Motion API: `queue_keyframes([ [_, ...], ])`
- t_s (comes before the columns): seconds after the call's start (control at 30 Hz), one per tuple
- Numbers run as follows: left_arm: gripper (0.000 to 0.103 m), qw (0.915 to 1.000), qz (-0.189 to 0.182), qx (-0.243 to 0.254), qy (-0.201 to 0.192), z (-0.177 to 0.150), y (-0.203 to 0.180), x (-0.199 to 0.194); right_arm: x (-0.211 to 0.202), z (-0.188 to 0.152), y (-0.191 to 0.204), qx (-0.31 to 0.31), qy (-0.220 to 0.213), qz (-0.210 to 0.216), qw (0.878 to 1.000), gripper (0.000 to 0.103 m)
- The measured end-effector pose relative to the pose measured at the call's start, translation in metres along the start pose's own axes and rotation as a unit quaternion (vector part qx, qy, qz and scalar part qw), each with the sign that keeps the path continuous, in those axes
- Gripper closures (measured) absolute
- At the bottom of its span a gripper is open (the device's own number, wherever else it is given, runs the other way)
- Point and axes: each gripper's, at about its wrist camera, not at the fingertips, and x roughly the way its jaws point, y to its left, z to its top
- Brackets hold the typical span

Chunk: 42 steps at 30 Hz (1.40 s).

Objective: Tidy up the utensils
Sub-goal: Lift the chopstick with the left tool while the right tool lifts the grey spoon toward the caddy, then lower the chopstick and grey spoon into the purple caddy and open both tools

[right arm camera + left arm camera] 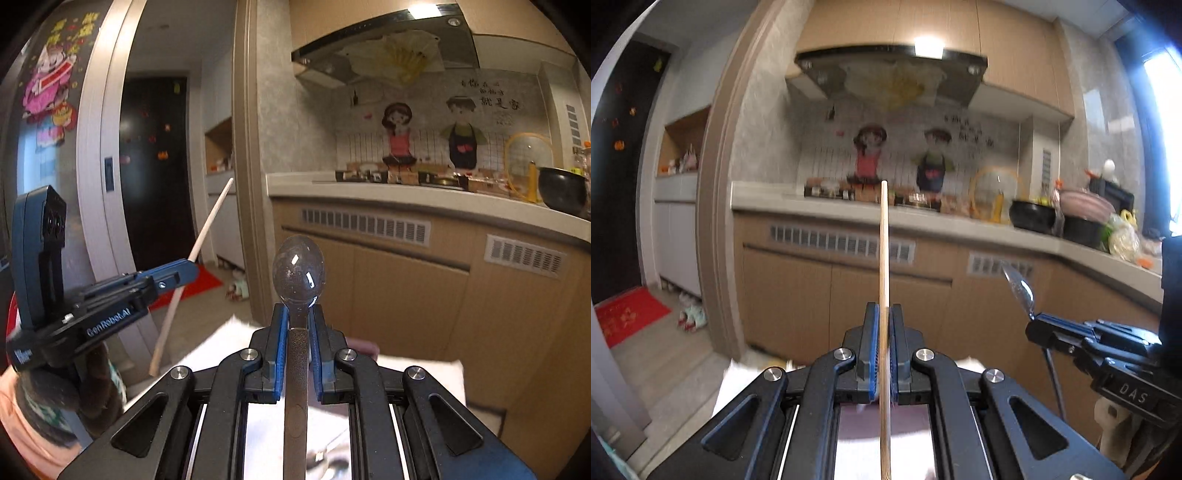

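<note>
Two grippers: both raised in front of the kitchen cabinets, each clamped on one utensil.
Left gripper (885, 314): jaws pressed against a single wooden chopstick (884, 251); the stick runs straight up between the pads, its tip level with the table edge behind.
Right gripper (296, 314): jaws closed on the handle of a metal spoon (298, 273); the bowl stands upright just above the fingertips.
White surface (424, 373): below both grippers, blurred; more metal cutlery shows faintly under the right one.
Table (960, 223): farther back, carrying a stove and a cluttered right end.
Black bowl (1032, 216): on the table; contents cannot be made out.
Pots (1084, 218): stacked beside the bowl, a pink striped one on top.
Range hood (890, 74): above the stove, farthest up.
</note>
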Motion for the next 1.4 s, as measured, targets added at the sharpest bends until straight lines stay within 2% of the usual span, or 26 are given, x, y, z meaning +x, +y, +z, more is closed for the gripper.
queue_keyframes([
  [0.07, 0.099, 0.9997, 0.009, 0.001, -0.021, -0.005, 0.001, 0.019, 0.013, 0.003, -0.009, -0.001, -0.022, 0.011, 1.000, 0.091],
  [0.13, 0.099, 0.9995, 0.025, 0.002, -0.020, -0.009, 0.002, 0.041, 0.033, 0.006, -0.019, -0.002, -0.034, 0.017, 0.999, 0.091],
  [0.23, 0.099, 0.9994, 0.033, -0.001, -0.011, -0.019, 0.008, 0.080, 0.068, 0.008, -0.035, 0.001, -0.035, 0.025, 0.999, 0.091],
  [0.33, 0.099, 0.9991, 0.037, -0.004, -0.018, -0.033, 0.016, 0.102, 0.103, 0.006, -0.052, 0.012, -0.028, 0.023, 0.999, 0.091],
  [0.53, 0.099, 0.9990, 0.045, -0.001, -0.008, -0.065, 0.031, 0.144, 0.176, -0.020, -0.075, 0.005, -0.013, -0.028, 1.000, 0.091],
  [0.67, 0.099, 0.9987, 0.052, -0.001, 0.005, -0.080, 0.034, 0.163, 0.204, -0.039, -0.082, -0.008, -0.007, -0.051, 0.999, 0.091],
  [0.87, 0.099, 0.9977, 0.061, 0.030, 0.007, -0.108, 0.031, 0.173, 0.223, -0.069, -0.073, -0.050, 0.011, -0.074, 0.996, 0.091],
  [1.07, 0.099, 0.9967, 0.064, 0.034, 0.037, -0.122, 0.031, 0.178, 0.227, -0.090, -0.064, -0.071, 0.023, -0.084, 0.994, 0.091],
  [1.17, 0.099, 0.9962, 0.056, 0.028, 0.062, -0.126, 0.031, 0.174, 0.222, -0.092, -0.063, -0.069, 0.029, -0.083, 0.994, 0.091],
  [1.4, 0.098, 0.9916, 0.045, -0.016, 0.120, -0.118, 0.034, 0.158, 0.214, -0.093, -0.068, -0.035, 0.085, -0.059, 0.994, 0.089],
])
